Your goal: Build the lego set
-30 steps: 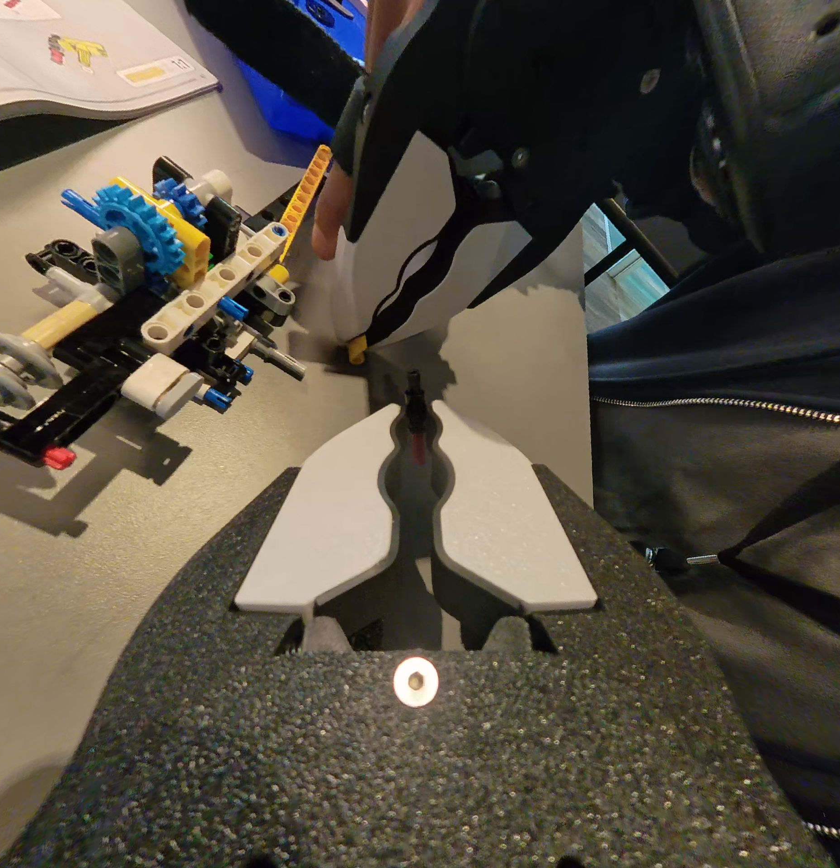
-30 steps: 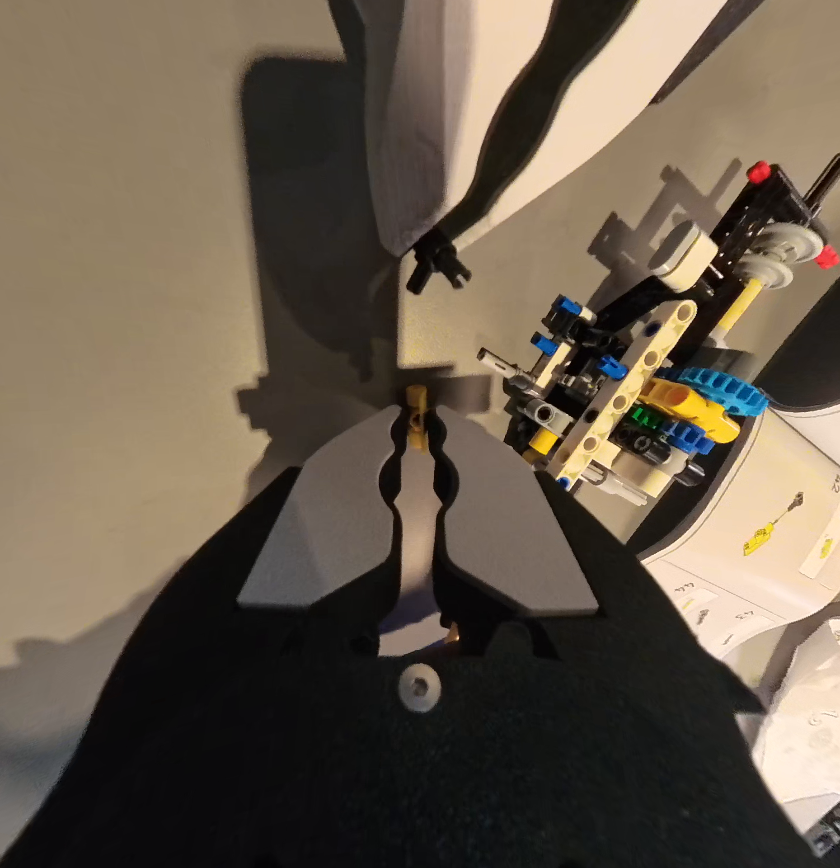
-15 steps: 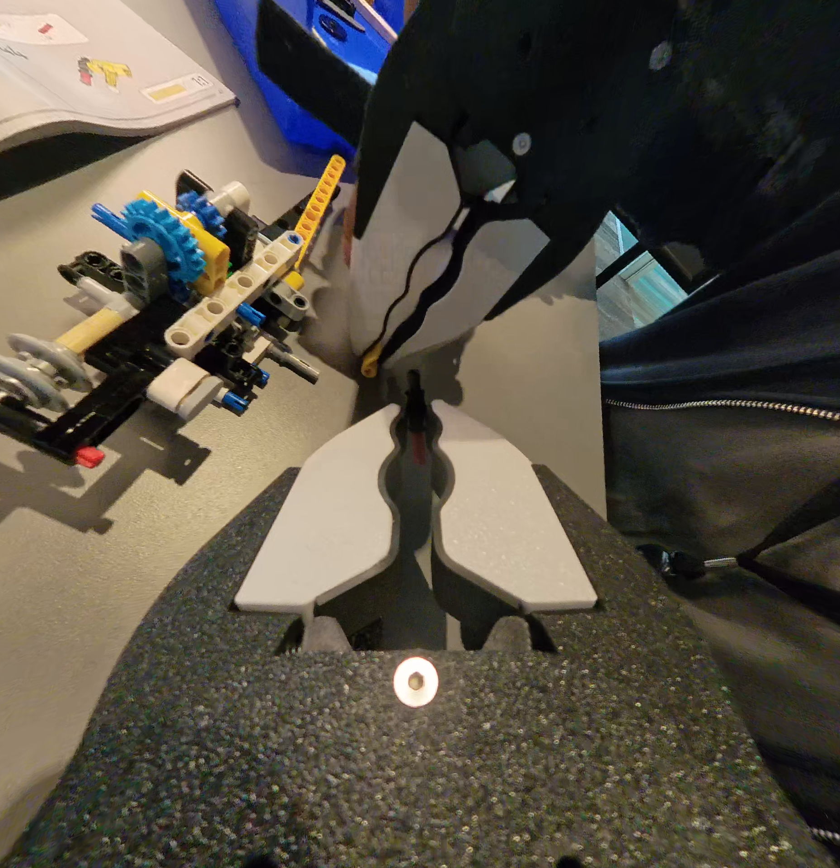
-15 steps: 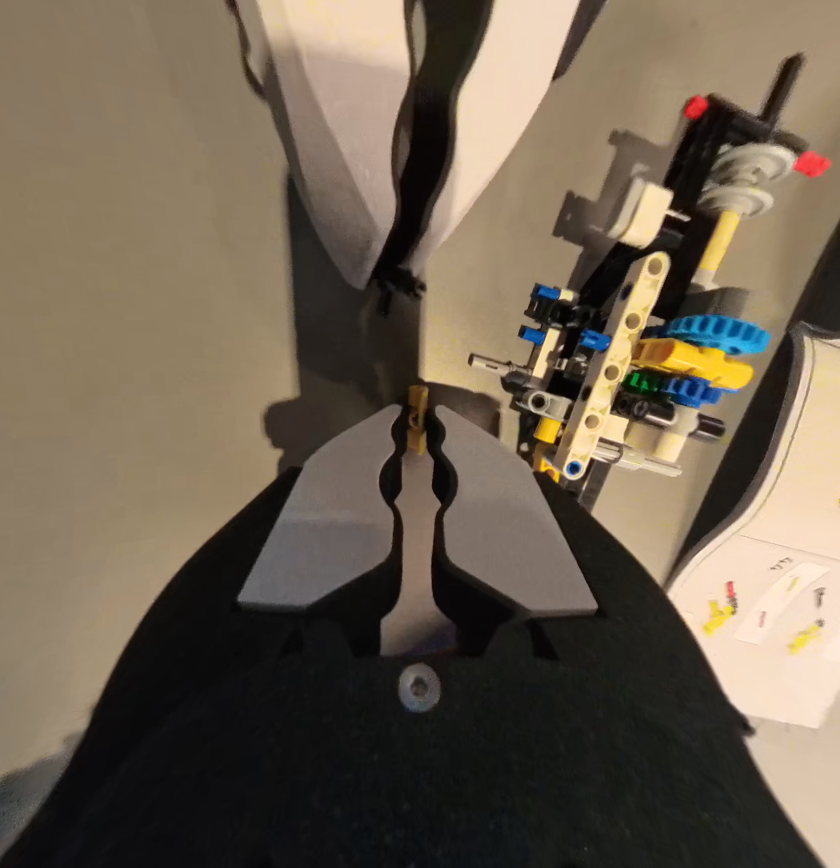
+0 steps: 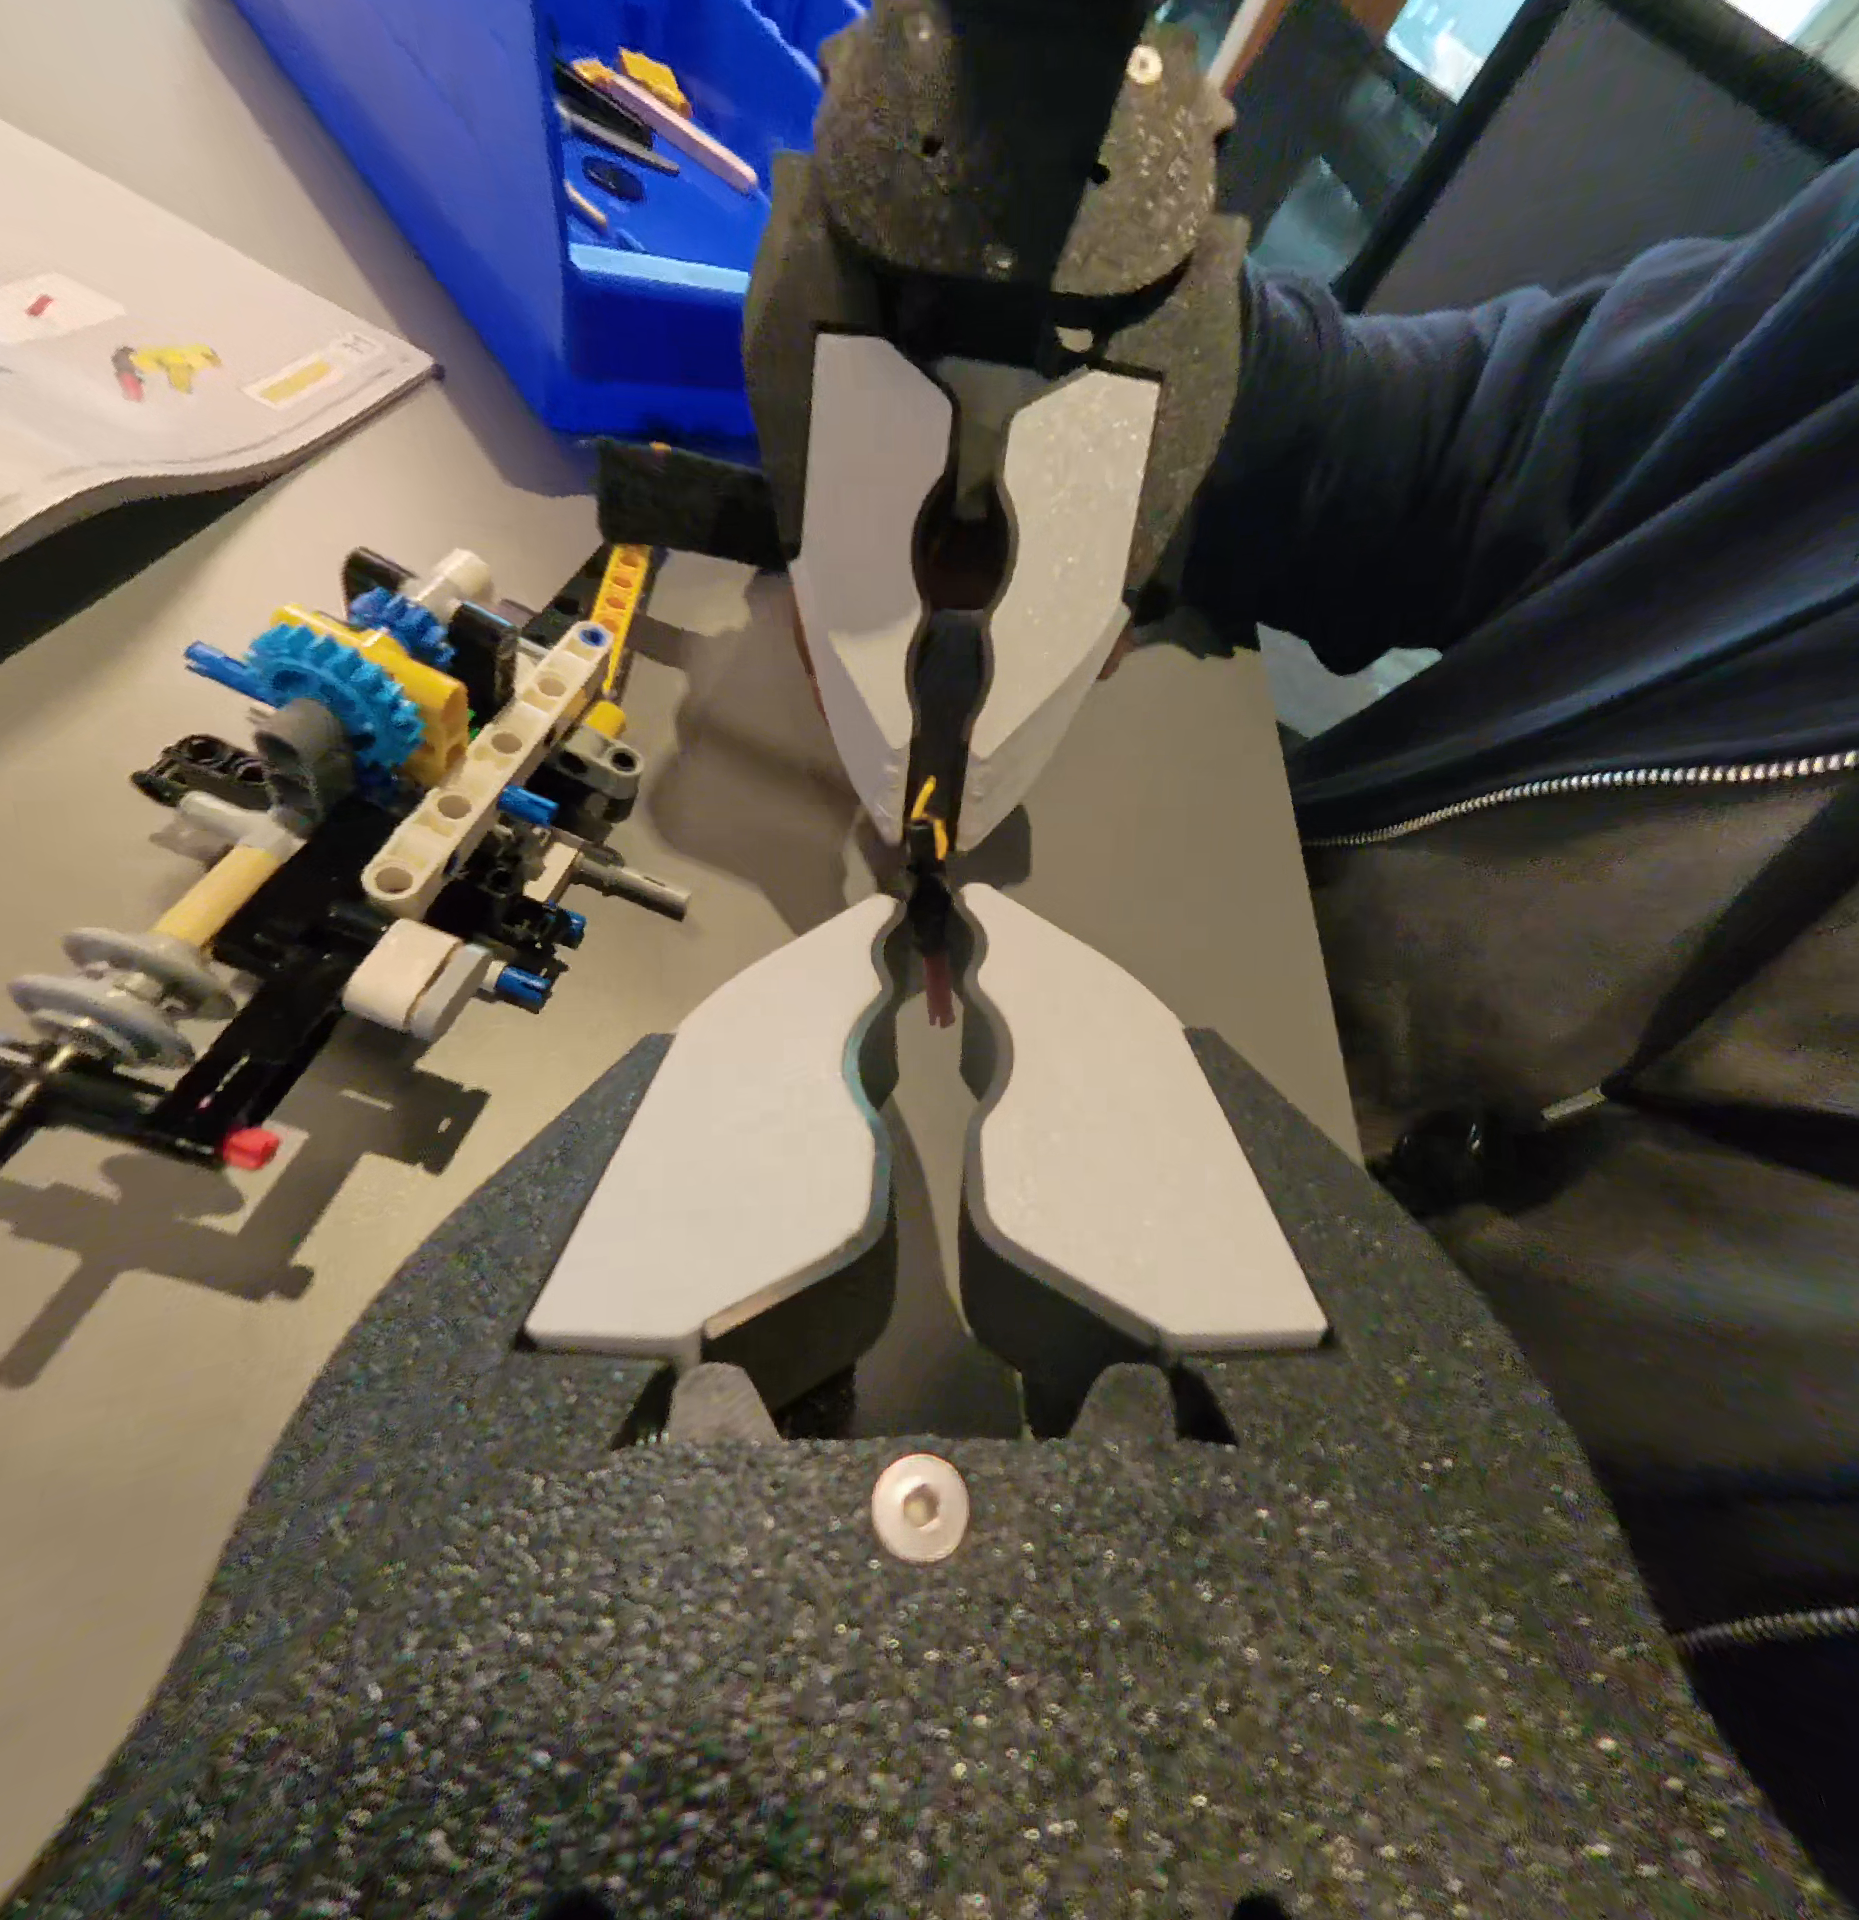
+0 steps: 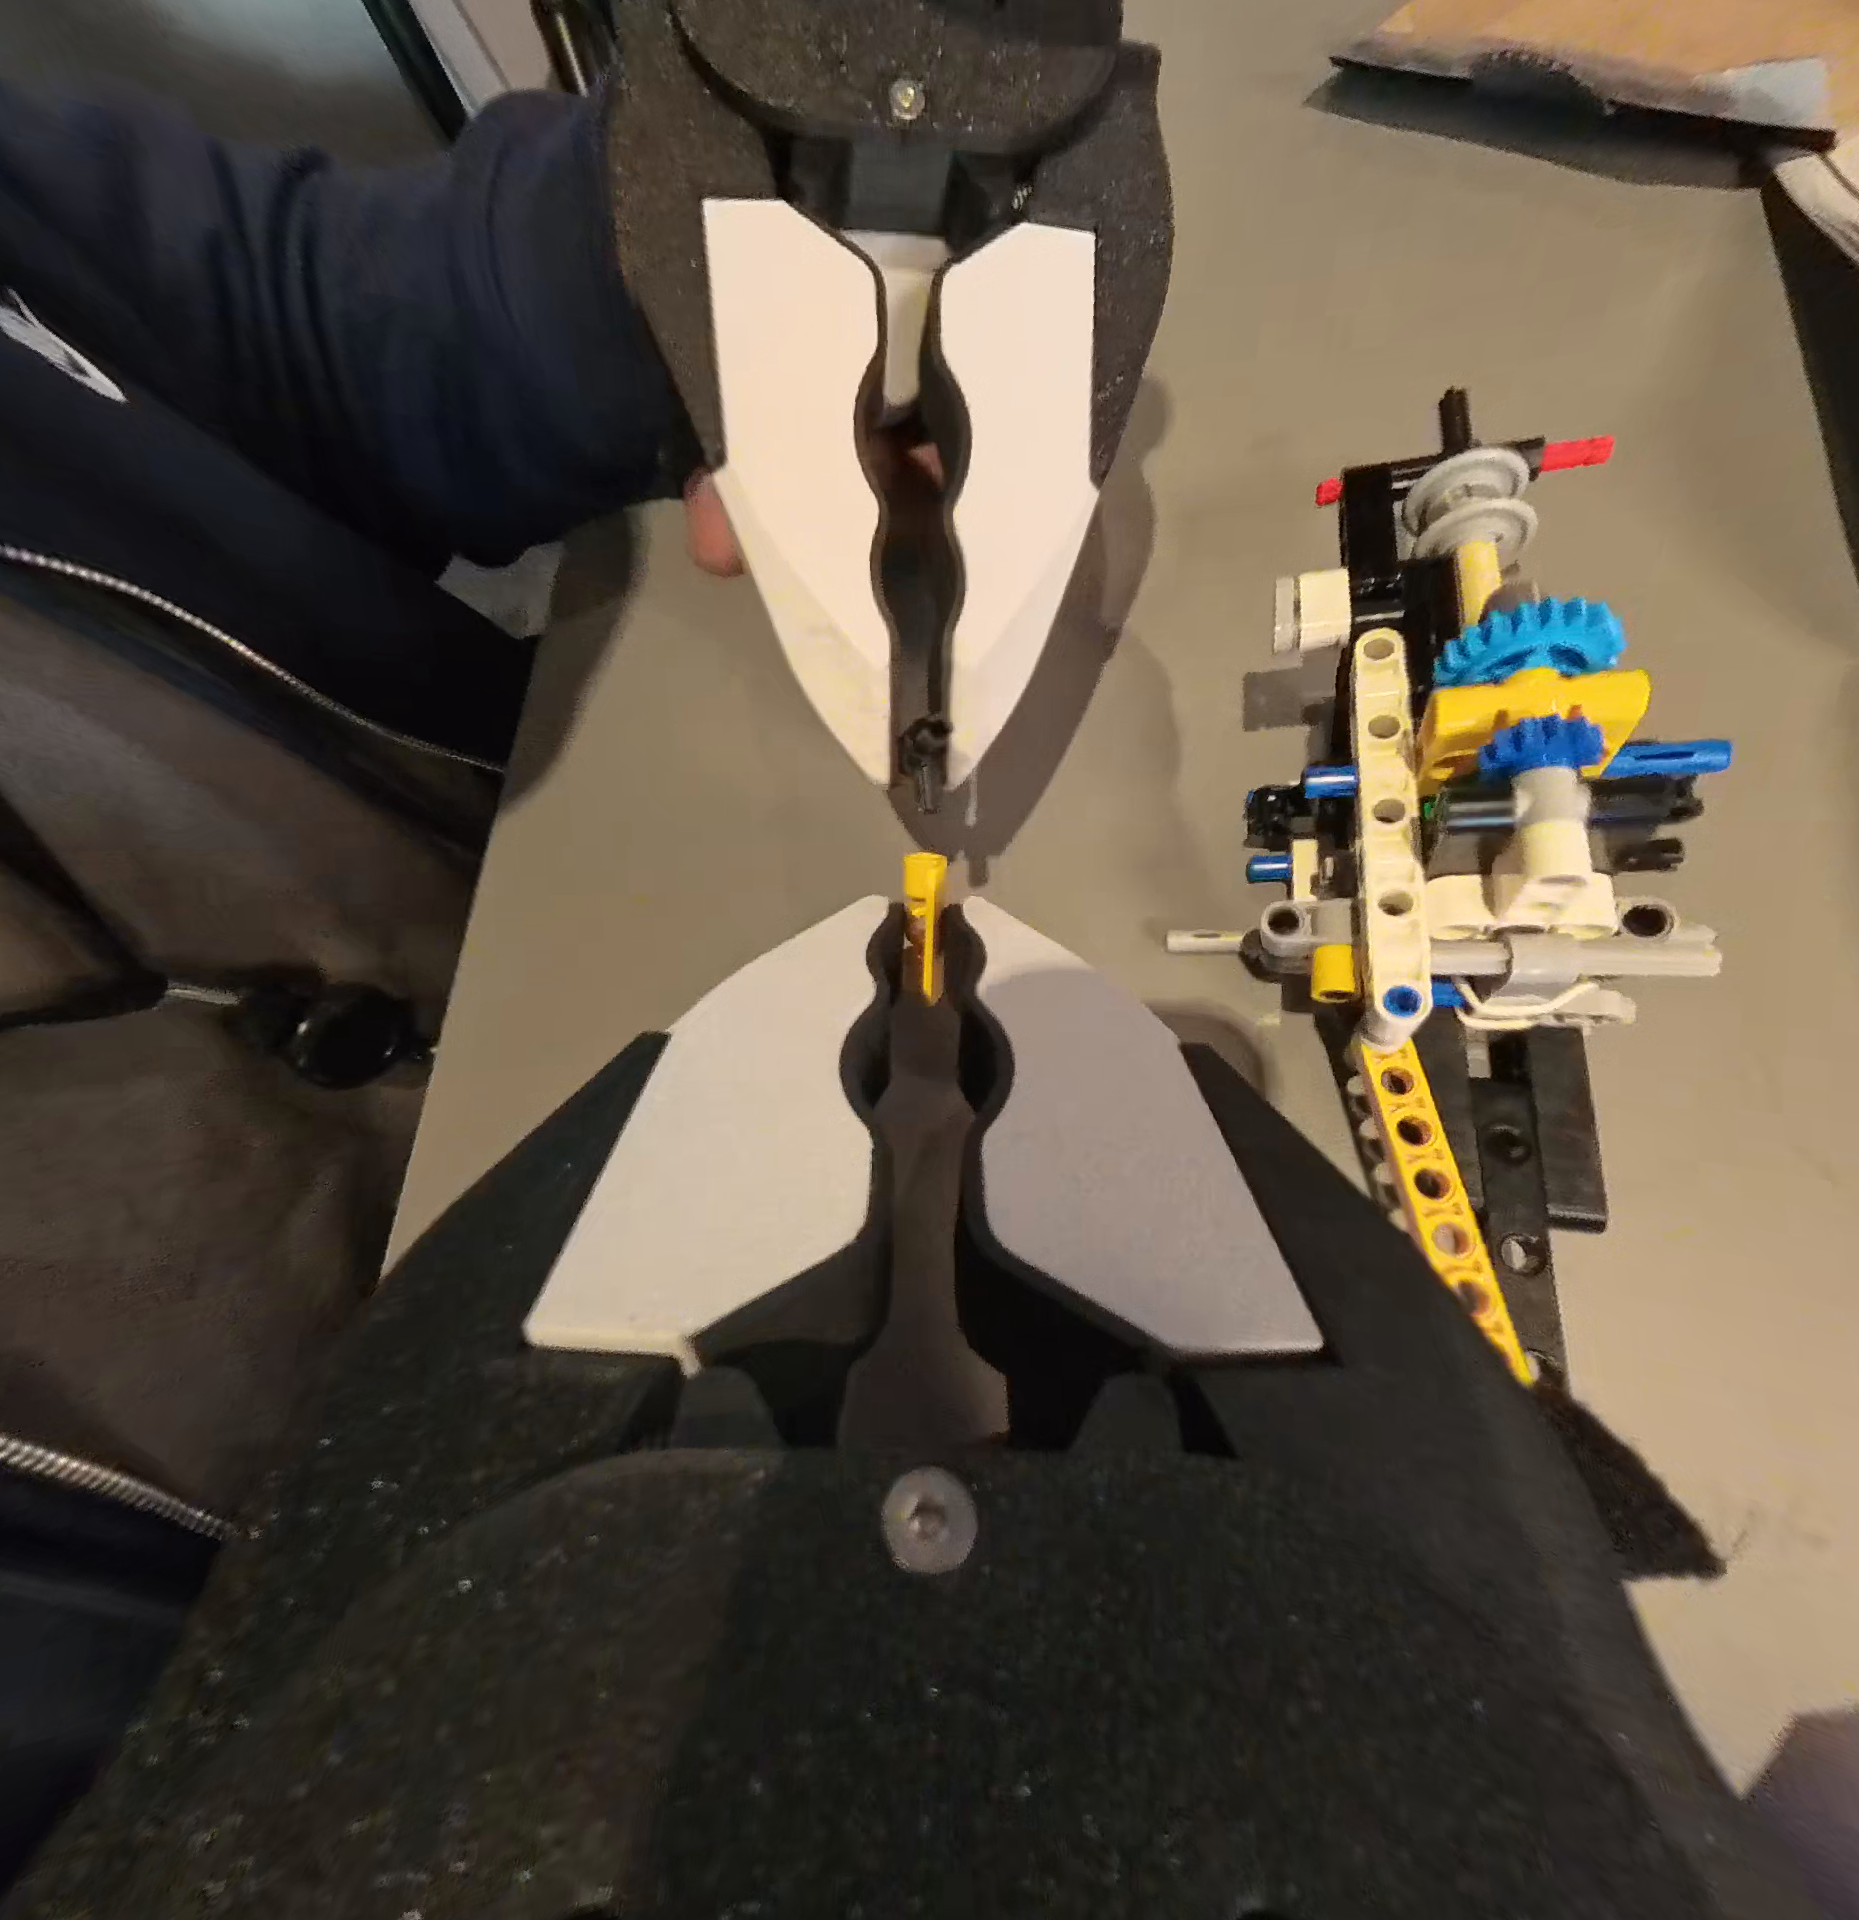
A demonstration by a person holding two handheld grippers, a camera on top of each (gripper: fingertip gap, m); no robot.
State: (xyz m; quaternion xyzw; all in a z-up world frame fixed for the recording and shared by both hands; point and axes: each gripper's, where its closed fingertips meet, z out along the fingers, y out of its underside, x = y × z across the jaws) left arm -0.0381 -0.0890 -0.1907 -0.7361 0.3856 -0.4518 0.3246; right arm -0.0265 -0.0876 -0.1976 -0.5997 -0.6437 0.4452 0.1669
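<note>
My left gripper [image 5: 930,902] is shut on a small black pin [image 5: 933,935] with a dark red end. My right gripper [image 6: 925,904] is shut on a small yellow piece [image 6: 922,914]. The two grippers face each other tip to tip above the grey table [image 6: 696,831]. In the right wrist view the left gripper [image 6: 923,779] holds the black pin [image 6: 923,764] a small gap away from the yellow piece. In the left wrist view the right gripper [image 5: 933,831] holds the yellow piece [image 5: 930,816] right at the pin. The partly built lego model [image 5: 385,831] lies beside them; it also shows in the right wrist view [image 6: 1476,831].
A blue parts bin [image 5: 634,208] and an open instruction booklet [image 5: 125,384] lie behind the model. The person's dark jacket [image 5: 1579,727] is close at the table's edge. A brown cardboard piece [image 6: 1590,62] lies at the far side. Left and right tips are no more than a few centimetres apart.
Both grippers have swung round to face each other squarely. The black pin and the yellow piece have come into line and nearly tip to tip. The model has not moved.
</note>
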